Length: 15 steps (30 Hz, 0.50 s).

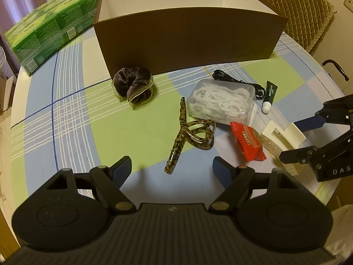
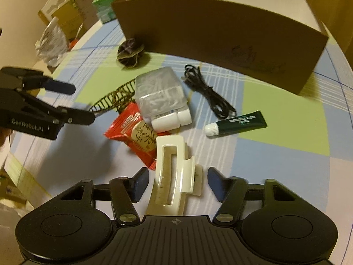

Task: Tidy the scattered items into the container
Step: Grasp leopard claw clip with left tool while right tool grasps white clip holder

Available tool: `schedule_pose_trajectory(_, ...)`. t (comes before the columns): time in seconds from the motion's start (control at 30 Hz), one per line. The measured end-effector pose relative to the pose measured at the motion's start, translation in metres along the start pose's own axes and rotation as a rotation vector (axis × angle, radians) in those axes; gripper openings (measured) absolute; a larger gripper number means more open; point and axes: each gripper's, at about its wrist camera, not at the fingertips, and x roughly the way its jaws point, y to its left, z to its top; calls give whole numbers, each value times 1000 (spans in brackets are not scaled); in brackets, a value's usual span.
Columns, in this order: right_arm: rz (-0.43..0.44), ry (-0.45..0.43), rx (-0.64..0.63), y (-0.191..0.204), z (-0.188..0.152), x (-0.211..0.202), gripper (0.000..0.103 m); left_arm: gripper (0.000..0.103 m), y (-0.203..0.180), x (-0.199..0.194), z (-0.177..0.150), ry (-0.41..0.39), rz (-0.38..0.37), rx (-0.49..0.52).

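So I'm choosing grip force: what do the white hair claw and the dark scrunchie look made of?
The white hair claw between the right gripper fingers looks like hard, glossy plastic: it shows highlights and crisp moulded edges. The scrunchie looks like soft, matte velvet-like fabric, gathered into folds with a lighter trim.

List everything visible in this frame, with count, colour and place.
Box: one, brown, white inside, back of the table.
Scrunchie: one, dark purple, against the box front.
Leopard hair claw: one, brown-patterned, table centre.
Clear case: one, holding white pieces, beside the claw.
Cable: one, black, before the box.
Tube: one, dark green, white cap.
Snack packet: one, red.
White hair claw: one, cream, between the right tongs.
Green carton: one, left of the box.
Tablecloth: checked blue, green, white.
Chair: one, quilted tan.
Left tongs: open.
Right tongs: open.
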Motion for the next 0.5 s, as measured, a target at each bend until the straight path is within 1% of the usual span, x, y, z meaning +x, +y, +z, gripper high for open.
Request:
schedule_pose_trajectory(0.03, -10, 9, 0, 0, 0, 2, 45, 78, 0, 0, 0, 0, 0, 1)
schedule_pose_trajectory(0.17, -59, -4, 27, -7, -4, 0, 44, 78, -1, 0, 0, -2, -7, 6)
schedule_pose_trajectory(0.37, -156, -19, 110, -36, -7, -7, 44, 77, -3, 4, 2, -9, -12, 23)
schedule_pose_trajectory(0.5, -189, -26, 145, -50, -7, -13, 44, 73, -6, 10, 9, -21, -19, 54)
